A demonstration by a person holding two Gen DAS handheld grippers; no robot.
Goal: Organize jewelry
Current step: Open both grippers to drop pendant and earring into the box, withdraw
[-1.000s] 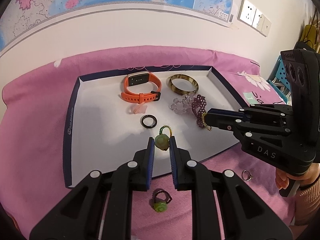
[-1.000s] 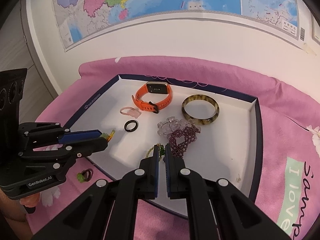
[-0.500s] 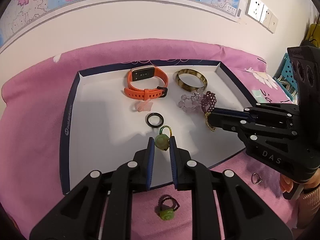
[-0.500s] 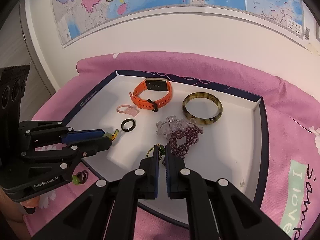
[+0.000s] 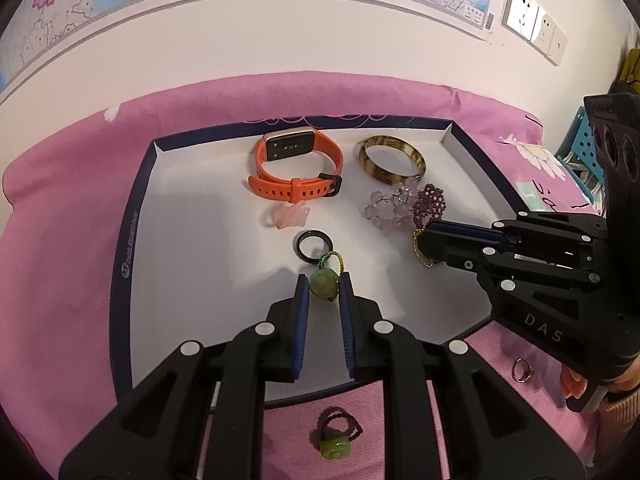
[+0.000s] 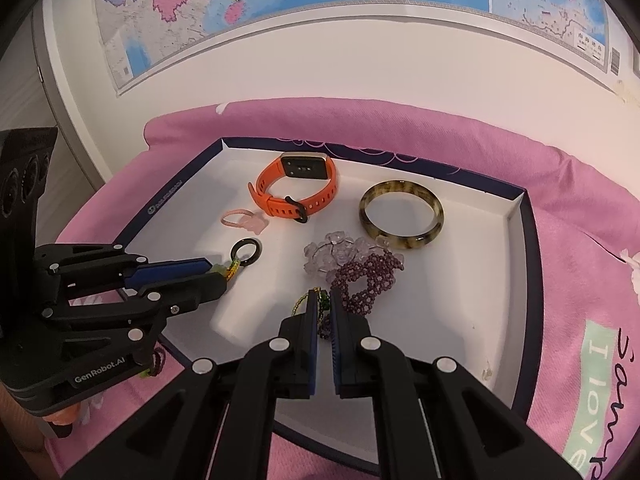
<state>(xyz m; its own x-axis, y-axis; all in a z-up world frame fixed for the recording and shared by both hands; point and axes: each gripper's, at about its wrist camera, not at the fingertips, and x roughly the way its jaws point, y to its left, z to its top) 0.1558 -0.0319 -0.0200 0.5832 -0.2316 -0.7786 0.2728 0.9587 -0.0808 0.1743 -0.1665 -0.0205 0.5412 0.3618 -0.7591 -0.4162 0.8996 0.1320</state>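
A: Reading the writing first: the right gripper (image 5: 426, 246), seen from the left wrist, has "DAS" on its side; the left gripper (image 6: 218, 276), seen from the right wrist, says "GenRobot.AI". The pink cloth (image 6: 592, 360) at the right carries a green patch with "I love".

B: What are the fingers doing?

A: The left gripper is clamped on a green bead ring (image 5: 323, 285), its beaded loop poking toward the black ring (image 5: 315, 245) just beyond. The right gripper is pinched on a gold and green beaded piece (image 6: 320, 312) right beside the purple beaded bracelet (image 6: 368, 280). Both sit over the near part of the white tray (image 5: 192, 280).

B: What else is in the tray?

A: Orange watch (image 5: 296, 168) and mottled bangle (image 5: 390, 158) at the far side, pink ring (image 5: 288, 216) and clear flower bracelet (image 5: 386, 210) in the middle.

B: Anything only one view shows?

A: The left wrist view alone shows a silver ring (image 5: 522, 370) and a whole green flower ring (image 5: 334, 438) on the cloth near the tray, plus wall sockets (image 5: 534, 26). The tray rim logo is too small to read.
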